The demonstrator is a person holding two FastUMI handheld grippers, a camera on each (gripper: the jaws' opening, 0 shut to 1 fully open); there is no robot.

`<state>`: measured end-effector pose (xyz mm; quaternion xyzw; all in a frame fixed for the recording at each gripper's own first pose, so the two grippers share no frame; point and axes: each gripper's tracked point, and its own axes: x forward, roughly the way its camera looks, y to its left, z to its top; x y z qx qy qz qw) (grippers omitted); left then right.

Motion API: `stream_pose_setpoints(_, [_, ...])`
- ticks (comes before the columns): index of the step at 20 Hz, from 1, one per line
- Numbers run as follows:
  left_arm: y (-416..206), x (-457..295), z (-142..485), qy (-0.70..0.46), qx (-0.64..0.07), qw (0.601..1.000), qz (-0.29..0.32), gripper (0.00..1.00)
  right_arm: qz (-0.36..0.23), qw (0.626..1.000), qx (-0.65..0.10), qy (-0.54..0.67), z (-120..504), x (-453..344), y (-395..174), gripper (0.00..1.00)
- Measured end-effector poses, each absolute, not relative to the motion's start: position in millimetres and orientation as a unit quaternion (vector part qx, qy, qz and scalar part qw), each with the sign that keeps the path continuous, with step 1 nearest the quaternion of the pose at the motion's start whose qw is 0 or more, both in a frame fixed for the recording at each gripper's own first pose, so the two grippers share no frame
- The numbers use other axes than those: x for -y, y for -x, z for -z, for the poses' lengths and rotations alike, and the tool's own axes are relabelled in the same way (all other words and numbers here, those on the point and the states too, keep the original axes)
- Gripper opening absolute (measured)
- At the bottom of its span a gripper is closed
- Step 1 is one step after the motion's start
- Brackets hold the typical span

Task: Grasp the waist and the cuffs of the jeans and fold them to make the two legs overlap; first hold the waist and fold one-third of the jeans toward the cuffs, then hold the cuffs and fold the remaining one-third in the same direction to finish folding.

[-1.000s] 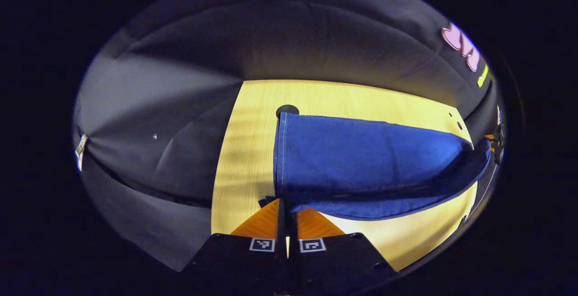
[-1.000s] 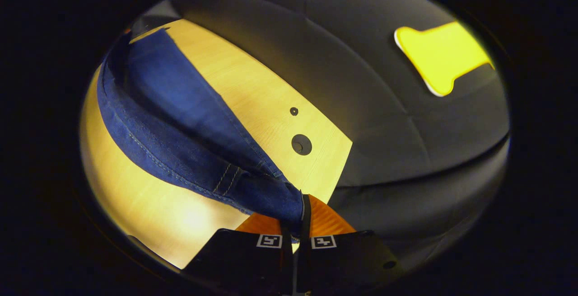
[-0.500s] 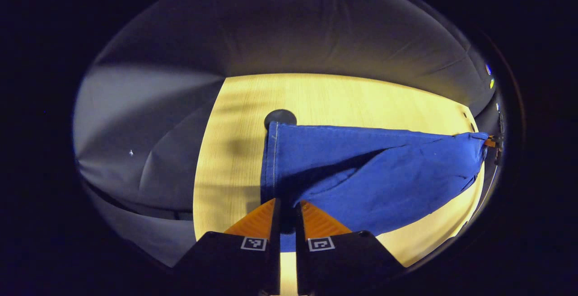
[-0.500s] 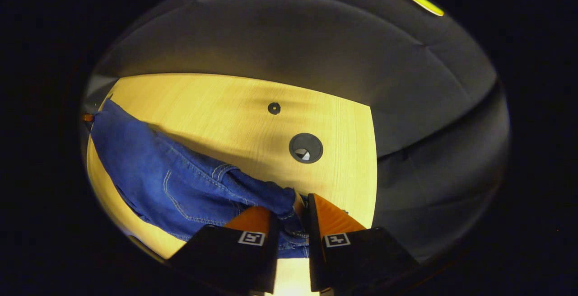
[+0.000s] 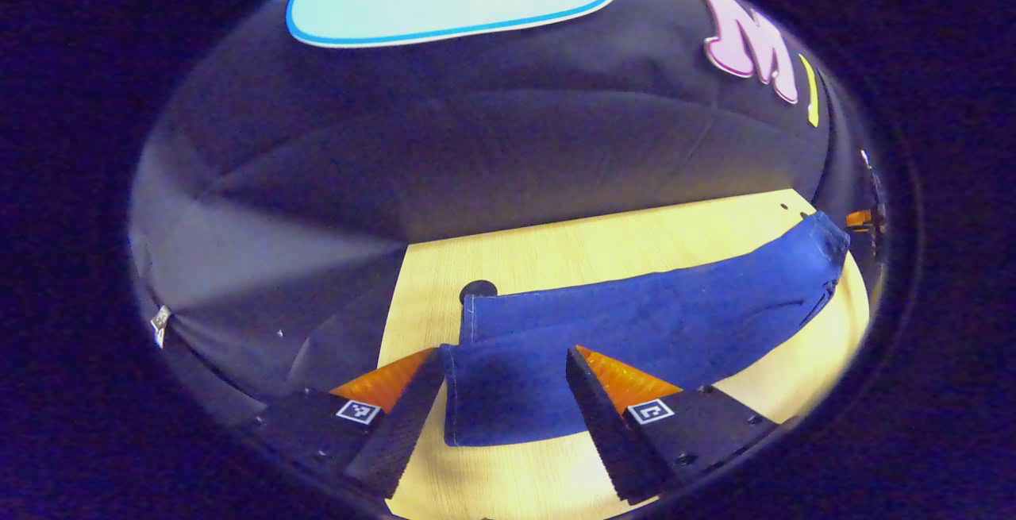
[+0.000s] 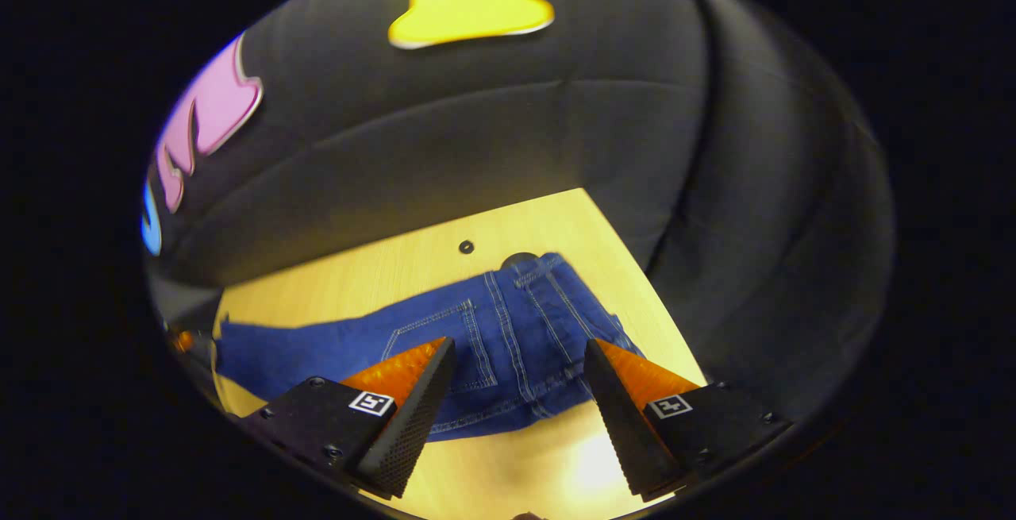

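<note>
The blue jeans (image 5: 651, 321) lie flat on the wooden table (image 5: 603, 242), folded lengthwise with one leg on the other, slightly offset. In the left gripper view my left gripper (image 5: 504, 353) is open just above the cuffs (image 5: 500, 405), which lie between its fingers without touching them. In the right gripper view my right gripper (image 6: 518, 342) is open over the waist end (image 6: 567, 298); a back pocket (image 6: 444, 329) shows beside it. The right gripper (image 5: 861, 220) appears small at the jeans' far end, and the left gripper (image 6: 181, 340) shows likewise.
A round dark table grommet (image 5: 478, 290) sits just beyond the cuffs. Another grommet (image 6: 517, 258) is partly covered by the waist, with a small hole (image 6: 466, 247) near it. The black cloth wall rises right behind the table (image 6: 381, 274).
Both grippers held the jeans lifted a second ago. They lowered the jeans onto the table, opened and pulled back, and the jeans now lie flat.
</note>
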<state>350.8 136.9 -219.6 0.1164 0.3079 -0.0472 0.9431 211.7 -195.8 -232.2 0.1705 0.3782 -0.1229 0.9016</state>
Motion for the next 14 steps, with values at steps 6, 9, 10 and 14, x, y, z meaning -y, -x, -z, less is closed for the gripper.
stream_pose_setpoints(6, [-265, -44, 245, -0.072, -0.284, 0.953, 0.079, 1.00, 0.222, 0.892, -0.335, -0.205, 248, 229, -172, 0.99])
stream_pose_setpoints(9, [-236, -3, 258, -0.034, -0.289, 0.951, 0.104, 0.99, 0.232, 0.897, -0.317, -0.202, 259, 230, -188, 0.98])
stream_pose_setpoints(10, [-228, 9, 262, -0.024, -0.292, 0.949, 0.112, 0.99, 0.234, 0.896, -0.315, -0.208, 265, 228, -195, 0.99])
stream_pose_setpoints(14, [-218, 35, 265, -0.028, -0.291, 0.947, 0.137, 0.99, 0.292, 0.899, -0.285, -0.157, 276, 251, -202, 0.99])
